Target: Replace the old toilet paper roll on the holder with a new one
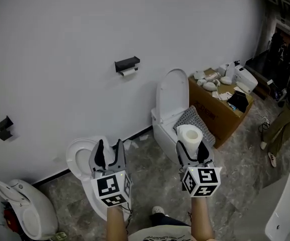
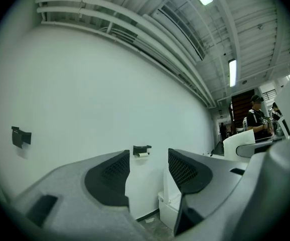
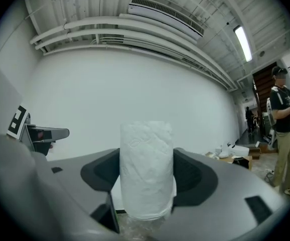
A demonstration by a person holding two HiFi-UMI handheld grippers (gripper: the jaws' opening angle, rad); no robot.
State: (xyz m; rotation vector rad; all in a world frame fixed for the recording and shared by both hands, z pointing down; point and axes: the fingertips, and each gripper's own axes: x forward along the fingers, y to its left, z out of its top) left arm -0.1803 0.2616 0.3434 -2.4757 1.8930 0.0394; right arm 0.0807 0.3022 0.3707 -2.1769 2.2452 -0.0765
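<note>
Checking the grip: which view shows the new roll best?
Right gripper view: the new roll stands upright, clamped between the right gripper's pads. The head view shows it small, from above; the left gripper view misses it.

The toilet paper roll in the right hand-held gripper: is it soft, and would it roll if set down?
Probably soft: the toilet paper roll looks quilted, so the right hand-held gripper may dent it. Likely light, given its hollow core. Being round, it should roll on its side, yet stand on end.
</note>
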